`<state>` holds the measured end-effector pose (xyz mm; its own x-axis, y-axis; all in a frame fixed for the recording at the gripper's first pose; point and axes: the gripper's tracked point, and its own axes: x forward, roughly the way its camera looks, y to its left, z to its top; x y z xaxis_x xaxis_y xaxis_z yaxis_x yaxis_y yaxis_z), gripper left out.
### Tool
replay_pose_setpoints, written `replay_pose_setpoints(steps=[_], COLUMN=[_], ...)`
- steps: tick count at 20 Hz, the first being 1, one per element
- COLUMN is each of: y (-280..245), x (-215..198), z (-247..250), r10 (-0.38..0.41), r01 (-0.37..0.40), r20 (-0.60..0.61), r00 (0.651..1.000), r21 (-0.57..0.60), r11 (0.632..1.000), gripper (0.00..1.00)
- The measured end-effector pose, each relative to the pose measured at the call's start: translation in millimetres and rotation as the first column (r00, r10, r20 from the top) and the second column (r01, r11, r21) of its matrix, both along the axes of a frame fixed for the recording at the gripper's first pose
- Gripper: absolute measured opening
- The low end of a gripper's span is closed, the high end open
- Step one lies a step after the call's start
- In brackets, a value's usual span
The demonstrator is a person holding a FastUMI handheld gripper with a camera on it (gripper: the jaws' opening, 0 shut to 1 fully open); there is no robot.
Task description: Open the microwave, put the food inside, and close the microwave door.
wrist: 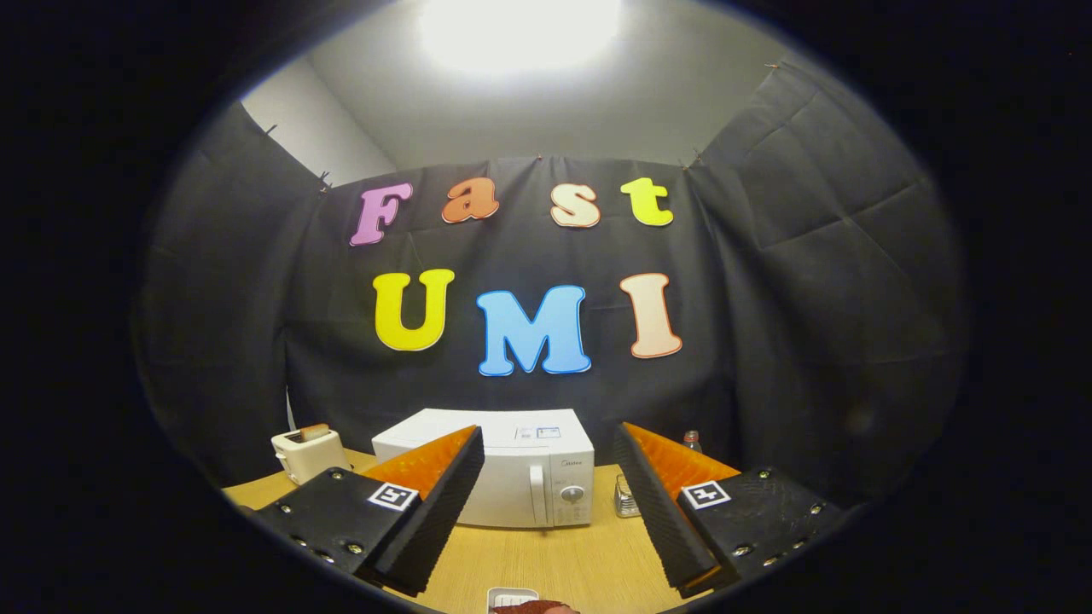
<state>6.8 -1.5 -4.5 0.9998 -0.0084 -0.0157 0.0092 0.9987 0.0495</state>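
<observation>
A white microwave [512, 477] stands on the wooden table [546, 563] beyond my fingers, its door shut, with a vertical handle [537, 495] and a round dial [572, 493] on its right side. My gripper [550, 469] is open, held above the table and apart from the microwave, with nothing between its fingers. Close below the fingers lies a small white tray [510, 598] with dark reddish food [533, 607] on it, partly cut off.
A white toaster [307, 452] with a slice of bread in it sits left of the microwave. A small glass shaker [627, 499] and a bottle [692, 441] stand to the right of the microwave. Black cloth walls enclose the table.
</observation>
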Motion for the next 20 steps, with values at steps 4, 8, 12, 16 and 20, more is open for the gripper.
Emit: replay_pose_setpoints(steps=[4,8,12,16,20], y=[-6.7,-11.6,-18.2,-21.7,-21.7], x=[1.1,0.4,0.2,2.5,5.7], z=[-2.9,0.8,5.5,-1.4,-8.1], r10=[-0.012,-0.021,-0.032,-0.035,-0.035], r01=[0.012,0.021,0.032,0.035,0.035], r20=[-0.011,-0.003,0.014,-0.006,-0.012], r00=[1.000,1.000,0.999,0.999,0.999], r21=[0.007,0.010,0.004,0.011,0.020], r11=[1.000,1.000,0.999,0.999,0.999], gripper=[0.97,0.97,0.97,0.97,0.97])
